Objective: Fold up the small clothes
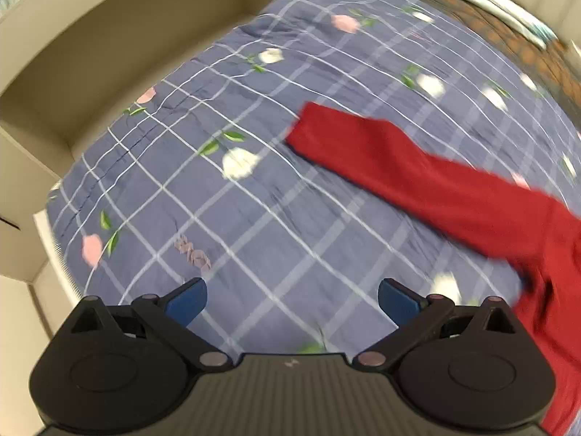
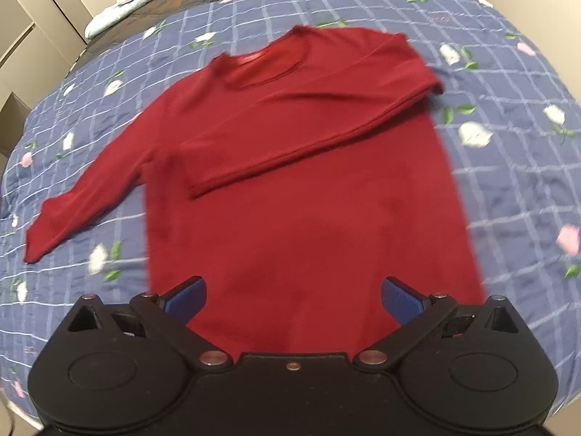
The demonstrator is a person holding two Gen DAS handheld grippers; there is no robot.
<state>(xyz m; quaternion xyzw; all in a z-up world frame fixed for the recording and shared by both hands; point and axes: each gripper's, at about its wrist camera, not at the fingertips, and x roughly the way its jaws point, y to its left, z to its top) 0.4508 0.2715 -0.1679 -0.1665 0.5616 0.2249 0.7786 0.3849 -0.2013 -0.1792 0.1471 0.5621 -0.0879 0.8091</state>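
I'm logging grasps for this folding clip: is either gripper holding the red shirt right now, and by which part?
Nothing is held. The left gripper and right gripper are both open, with the red shirt lying flat on the quilt.

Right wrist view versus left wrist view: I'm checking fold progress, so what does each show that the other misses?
Only the right wrist view shows the red shirt's body, its neckline and one sleeve folded across the chest. Only the left wrist view shows the beige wall beside the bed. Both show the other sleeve lying out flat on the blue checked floral quilt, and each shows its own tool open and empty: left, right.
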